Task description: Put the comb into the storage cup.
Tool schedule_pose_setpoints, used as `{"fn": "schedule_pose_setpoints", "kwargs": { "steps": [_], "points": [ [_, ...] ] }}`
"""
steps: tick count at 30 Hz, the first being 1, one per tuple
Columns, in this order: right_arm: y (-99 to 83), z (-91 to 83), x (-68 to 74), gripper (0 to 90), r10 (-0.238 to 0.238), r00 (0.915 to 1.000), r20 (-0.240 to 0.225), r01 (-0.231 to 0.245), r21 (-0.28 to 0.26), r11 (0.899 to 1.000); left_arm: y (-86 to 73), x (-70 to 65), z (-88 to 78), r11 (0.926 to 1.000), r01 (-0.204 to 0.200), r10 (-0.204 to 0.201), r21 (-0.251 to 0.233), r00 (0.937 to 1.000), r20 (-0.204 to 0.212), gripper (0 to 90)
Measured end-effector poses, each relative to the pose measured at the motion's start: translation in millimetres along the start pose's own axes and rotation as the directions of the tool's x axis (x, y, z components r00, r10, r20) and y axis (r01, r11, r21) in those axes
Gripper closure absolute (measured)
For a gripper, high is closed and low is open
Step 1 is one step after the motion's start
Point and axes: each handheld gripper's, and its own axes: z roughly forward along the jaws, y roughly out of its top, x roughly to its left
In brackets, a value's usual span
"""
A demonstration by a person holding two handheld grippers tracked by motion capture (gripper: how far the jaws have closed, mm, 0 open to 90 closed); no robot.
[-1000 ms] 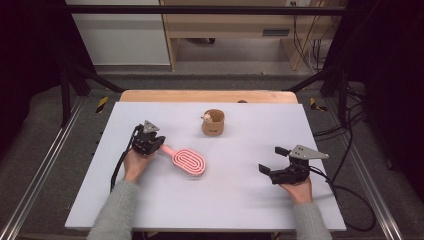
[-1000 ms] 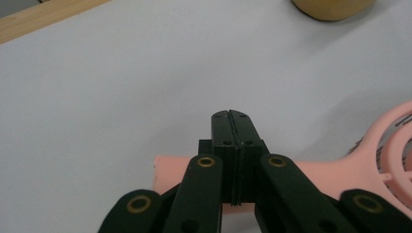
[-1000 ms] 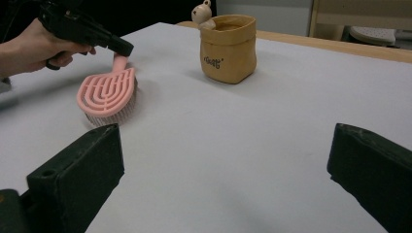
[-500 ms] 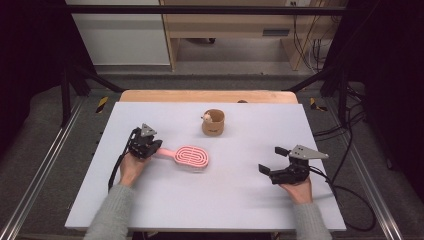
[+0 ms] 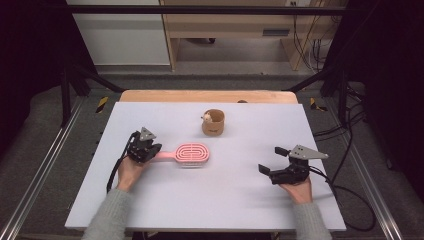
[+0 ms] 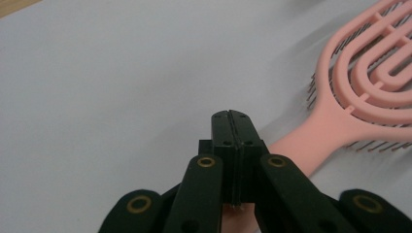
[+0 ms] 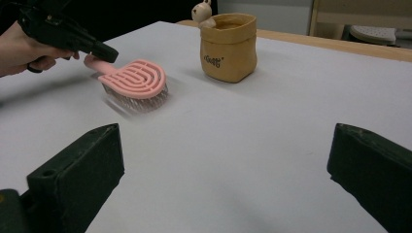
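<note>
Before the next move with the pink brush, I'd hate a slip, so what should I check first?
1. Left gripper jaws closed: ok, pressed together.
2. Hold on the pink brush handle: cannot tell; the handle runs under the jaws.
3. Brown pouch upright: ok; a small toy figure sits at its rim.
4. Table between brush and pouch bare: ok.
5. Right gripper out of the way: ok, open, far to the brush's right.

A pink hairbrush (image 5: 192, 152), a tan pouch (image 5: 214, 123), a pale lilac-grey table (image 5: 240, 200).
</note>
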Motion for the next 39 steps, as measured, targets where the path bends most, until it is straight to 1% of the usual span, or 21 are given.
{"fn": "schedule_pose_setpoints", "kwargs": {
  "steps": [2, 5, 7, 10, 20, 27, 39],
  "points": [
    [0.0, 0.0, 0.0, 0.2, 0.001, 1.0000, -0.001, -0.001, 0.001, 1.000, -2.4, -1.0, -1.2, 1.0000, -0.006, 0.006, 0.003, 1.0000, 0.004, 89.6],
    [0.0, -0.1, 0.0, 0.2, 0.001, 1.0000, -0.001, -0.001, 0.001, 1.000, -4.4, -2.2, -2.2, 1.0000, -0.004, 0.004, 0.003, 0.9999, 0.011, 89.7],
    [0.0, 0.0, 0.0, 0.2, 0.000, 1.0000, 0.000, 0.000, 0.000, 1.000, -5.2, -3.1, -3.9, 0.9998, -0.019, 0.019, 0.009, 0.9997, 0.013, 89.7],
    [0.0, 0.0, 0.1, 0.3, 0.001, 1.0000, -0.001, -0.001, 0.001, 1.000, -6.1, -5.0, -6.1, 0.9996, -0.026, 0.026, 0.009, 0.9996, 0.012, 89.6],
    [0.1, -0.2, 0.1, 0.3, 0.002, 1.0000, -0.001, -0.002, 0.000, 1.000, -9.3, -9.3, -12.4, 0.9995, -0.030, 0.029, 0.013, 0.9992, 0.027, 89.7],
    [0.2, -0.4, -0.1, 0.2, 0.000, 1.0000, -0.001, 0.000, -0.001, 1.000, -11.4, -13.9, -17.4, 0.9987, -0.048, 0.047, 0.018, 0.9982, 0.036, 89.7],
    [0.3, -0.4, 0.0, 0.3, 0.001, 1.0000, -0.003, -0.001, -0.003, 1.000, -16.5, -21.3, -24.4, 0.9983, -0.056, 0.055, 0.015, 0.9968, 0.058, 89.7]
  ]
}}
